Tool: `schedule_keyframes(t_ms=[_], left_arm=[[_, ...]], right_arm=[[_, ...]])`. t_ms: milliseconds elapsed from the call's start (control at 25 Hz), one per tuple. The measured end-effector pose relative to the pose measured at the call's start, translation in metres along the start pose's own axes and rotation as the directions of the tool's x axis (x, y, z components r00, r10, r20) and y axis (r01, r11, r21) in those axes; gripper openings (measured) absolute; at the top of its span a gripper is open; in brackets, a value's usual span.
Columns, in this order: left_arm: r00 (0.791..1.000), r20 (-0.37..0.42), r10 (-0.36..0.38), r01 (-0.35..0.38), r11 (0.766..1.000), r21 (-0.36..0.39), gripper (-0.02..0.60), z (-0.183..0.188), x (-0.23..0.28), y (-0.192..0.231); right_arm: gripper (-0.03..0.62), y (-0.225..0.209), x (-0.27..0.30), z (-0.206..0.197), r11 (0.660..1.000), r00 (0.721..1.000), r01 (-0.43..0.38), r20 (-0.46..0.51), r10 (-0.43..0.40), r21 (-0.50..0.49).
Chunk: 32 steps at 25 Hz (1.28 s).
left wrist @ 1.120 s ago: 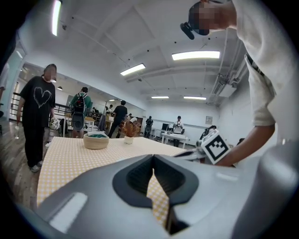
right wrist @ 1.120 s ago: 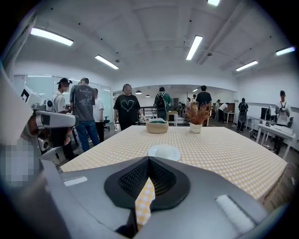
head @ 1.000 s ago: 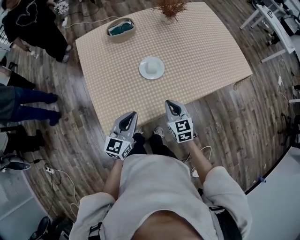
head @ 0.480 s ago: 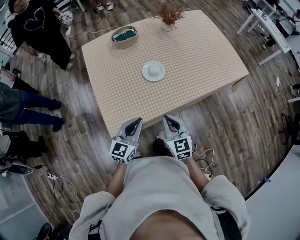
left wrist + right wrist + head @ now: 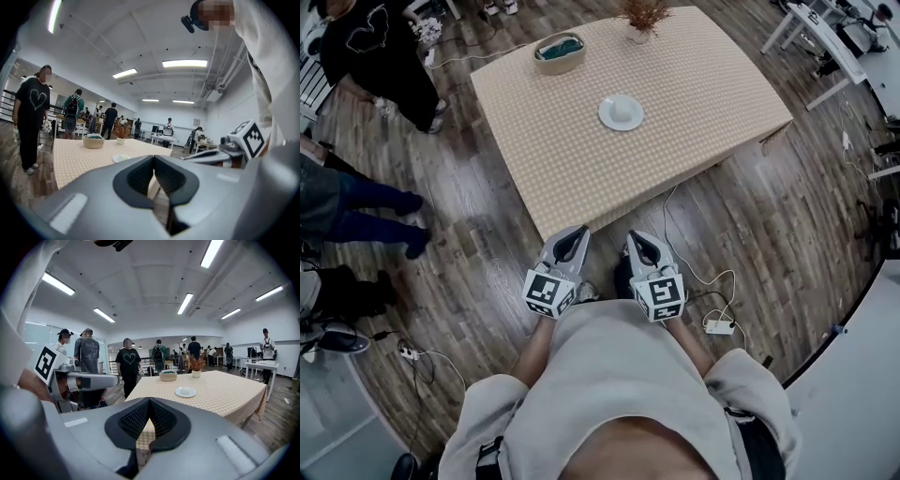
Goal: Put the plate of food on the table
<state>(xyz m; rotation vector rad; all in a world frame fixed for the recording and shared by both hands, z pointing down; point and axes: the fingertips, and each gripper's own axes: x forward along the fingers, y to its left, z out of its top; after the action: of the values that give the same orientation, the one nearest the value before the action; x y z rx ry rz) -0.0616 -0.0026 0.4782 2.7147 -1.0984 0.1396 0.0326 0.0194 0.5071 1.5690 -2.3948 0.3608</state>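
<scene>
Brown plank floor [image 5: 487, 246] lies open between the near edge of the beige checked table [image 5: 581, 159] and my left gripper [image 5: 577, 231] and right gripper [image 5: 636, 236], both closed, empty.

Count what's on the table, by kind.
Plate: 1
Basket: 1
Vase with dried plant: 1
Total: 3
</scene>
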Motion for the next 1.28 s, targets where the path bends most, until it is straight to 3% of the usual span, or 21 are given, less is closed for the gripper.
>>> schedule_keyframes(t_ms=[320,520,840,1280], left_arm=[[0.997,-0.002,-0.075,0.075,0.997,0.002,0.010,-0.009,-0.059,-0.013],[0.997,-0.007,-0.081,0.081,0.997,-0.016,0.009,-0.015,-0.077,-0.016],[0.998,-0.002,-0.066,0.066,0.998,0.006,0.010,-0.009,-0.071,-0.028],[1.000,-0.023,-0.020,0.020,1.000,0.008,0.009,-0.020,-0.066,-0.090]], right_arm=[[-0.002,0.049,-0.026,-0.006,0.998,0.998,0.062,0.013,-0.062,0.000],[-0.002,0.060,-0.040,-0.007,0.996,0.996,0.084,0.009,-0.084,0.003],[-0.003,0.050,-0.053,-0.001,0.997,0.997,0.071,0.032,-0.071,-0.007],[-0.003,0.023,-0.101,-0.014,1.000,0.998,0.027,0.050,-0.026,-0.010]])
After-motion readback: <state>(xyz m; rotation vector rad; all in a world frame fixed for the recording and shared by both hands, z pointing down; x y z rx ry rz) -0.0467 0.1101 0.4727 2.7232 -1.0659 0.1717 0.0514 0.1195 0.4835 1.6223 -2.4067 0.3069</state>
